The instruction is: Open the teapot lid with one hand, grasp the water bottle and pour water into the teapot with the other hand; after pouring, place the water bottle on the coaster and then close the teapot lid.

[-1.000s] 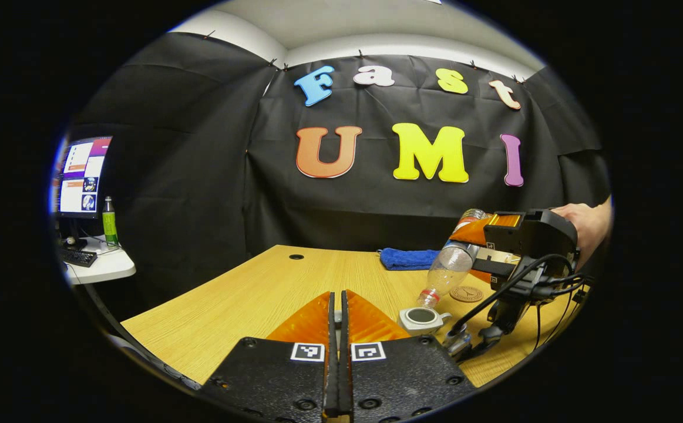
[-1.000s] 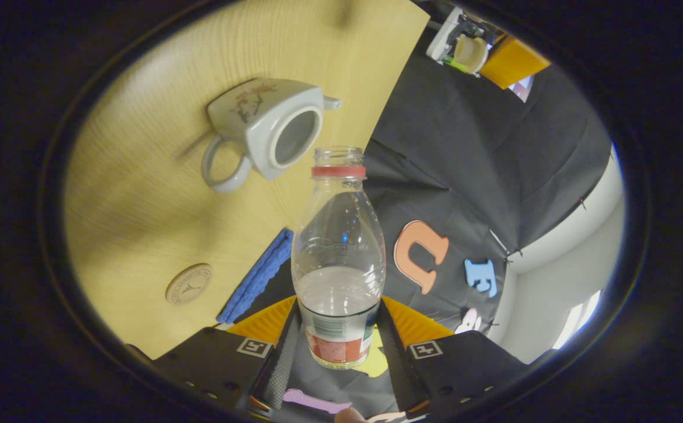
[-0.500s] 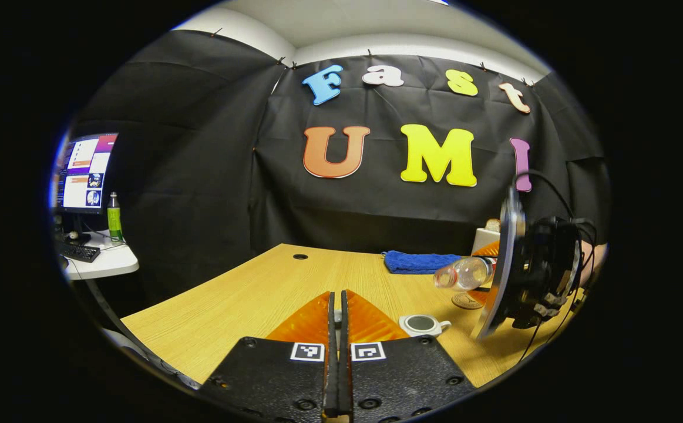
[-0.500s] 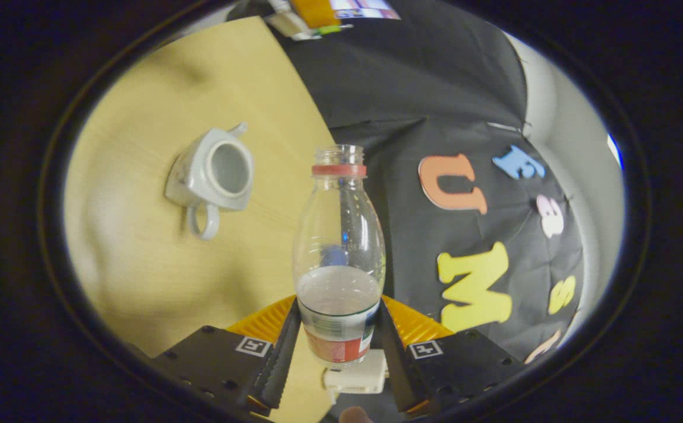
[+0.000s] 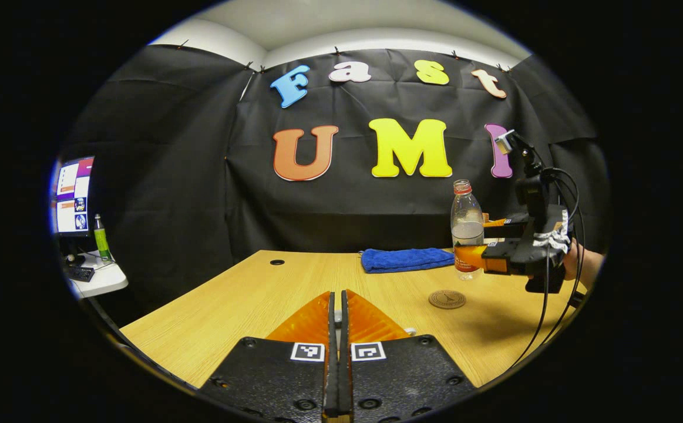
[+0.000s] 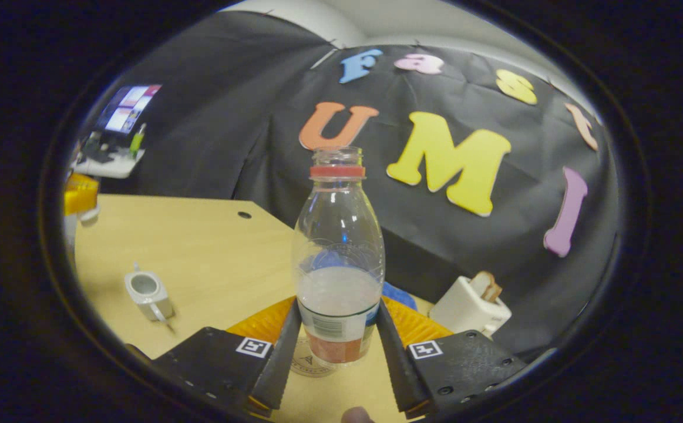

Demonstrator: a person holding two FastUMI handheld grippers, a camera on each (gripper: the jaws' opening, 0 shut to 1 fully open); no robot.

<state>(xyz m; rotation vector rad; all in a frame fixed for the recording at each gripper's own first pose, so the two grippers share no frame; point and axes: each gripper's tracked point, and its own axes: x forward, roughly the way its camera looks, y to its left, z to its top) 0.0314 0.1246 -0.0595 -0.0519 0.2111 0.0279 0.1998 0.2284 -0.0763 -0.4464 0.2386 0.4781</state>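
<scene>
My right gripper (image 6: 338,314) is shut on the lower body of a clear water bottle (image 6: 339,235), which stands upright, uncapped and partly full. In the left gripper view, that bottle (image 5: 466,226) hangs in the right gripper (image 5: 475,242) just beyond the round brown coaster (image 5: 447,299). The coaster (image 6: 305,359) shows under the bottle's base. The white teapot (image 6: 147,291) sits lidless on the table to the left. My left gripper (image 5: 336,299) is shut, with a small pale piece of the lid between its fingers. It appears far left as the left gripper (image 6: 80,195), with the white lid (image 6: 88,215) below it.
A blue cloth (image 5: 406,259) lies at the table's (image 5: 259,299) back edge. A white toaster with bread (image 6: 471,301) stands at the right. A side desk with a monitor (image 5: 73,194) and a green bottle (image 5: 101,238) is off to the left.
The right gripper swung the bottle from mouth-down over the teapot back to upright and carried it right, to above the coaster. The left gripper stayed shut and shifted slightly.
</scene>
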